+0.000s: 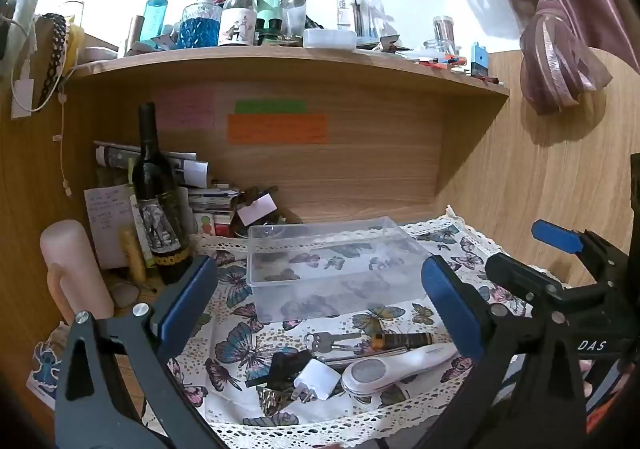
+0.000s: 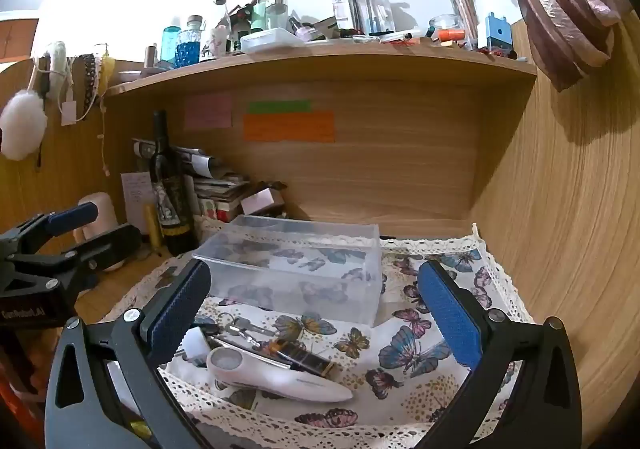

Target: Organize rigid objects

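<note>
A clear plastic box (image 1: 332,265) stands empty on the butterfly cloth (image 1: 248,333); it also shows in the right wrist view (image 2: 296,269). In front of it lie a white handheld device (image 1: 396,365) (image 2: 276,377), a white plug adapter (image 1: 316,379) (image 2: 196,345), keys (image 1: 328,341) (image 2: 244,327), a dark tube with a gold band (image 1: 404,339) (image 2: 304,357) and a black item (image 1: 284,365). My left gripper (image 1: 320,301) is open and empty above the pile. My right gripper (image 2: 316,309) is open and empty, over the same items.
A dark wine bottle (image 1: 158,201) and a pink candle (image 1: 74,269) stand at the left by stacked papers (image 1: 208,201). A shelf (image 1: 280,61) crowded with bottles runs overhead. Wooden walls (image 2: 560,209) close in at the back and right.
</note>
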`<state>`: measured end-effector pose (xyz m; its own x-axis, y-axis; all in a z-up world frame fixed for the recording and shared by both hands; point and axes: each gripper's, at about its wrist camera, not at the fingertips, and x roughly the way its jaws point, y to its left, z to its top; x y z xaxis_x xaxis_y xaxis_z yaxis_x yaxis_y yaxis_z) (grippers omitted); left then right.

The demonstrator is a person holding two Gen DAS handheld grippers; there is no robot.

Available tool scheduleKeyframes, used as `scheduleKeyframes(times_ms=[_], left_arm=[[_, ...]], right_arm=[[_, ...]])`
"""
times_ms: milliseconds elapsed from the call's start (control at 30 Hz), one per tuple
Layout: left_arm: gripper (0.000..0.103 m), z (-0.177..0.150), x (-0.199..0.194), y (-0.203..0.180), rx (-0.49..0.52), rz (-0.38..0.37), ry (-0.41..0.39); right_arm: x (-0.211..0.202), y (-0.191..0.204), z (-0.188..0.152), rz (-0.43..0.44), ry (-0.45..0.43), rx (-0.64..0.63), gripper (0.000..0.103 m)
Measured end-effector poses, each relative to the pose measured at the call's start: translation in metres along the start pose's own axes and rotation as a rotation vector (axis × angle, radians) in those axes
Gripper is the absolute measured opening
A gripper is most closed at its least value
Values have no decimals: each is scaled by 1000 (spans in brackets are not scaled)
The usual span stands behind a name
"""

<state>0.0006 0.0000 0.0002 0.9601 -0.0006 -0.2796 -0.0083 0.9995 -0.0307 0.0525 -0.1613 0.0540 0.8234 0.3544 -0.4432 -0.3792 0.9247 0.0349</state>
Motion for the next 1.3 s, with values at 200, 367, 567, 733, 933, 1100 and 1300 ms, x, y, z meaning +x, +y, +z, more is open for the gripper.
scheduleKeyframes(times_ms=[200,367,567,733,933,1100,1300], left_arm=[[103,2,1,-1,-12,0,11],[103,0,2,3,-11,-24,5],[103,1,1,0,-6,-31,0],[103,2,1,-1,-10,-28,-5],[103,2,1,-1,-7,-28,-5],[103,1,1,-1,-7,-26,-7],[103,4,1,-5,-5,-23,-7]], right_arm=[[-2,3,-2,-9,-10,-10,103],[-1,1,-1,0,-4,-7,103],[0,4,-2,-19,-6,-18,103],[-2,3,-1,-21,-15,-18,103],[-2,4,-1,-22,-15,-16,103],[-2,4,-1,-20,-15,-16,103],[-2,4,0,-20,-17,-16,103]])
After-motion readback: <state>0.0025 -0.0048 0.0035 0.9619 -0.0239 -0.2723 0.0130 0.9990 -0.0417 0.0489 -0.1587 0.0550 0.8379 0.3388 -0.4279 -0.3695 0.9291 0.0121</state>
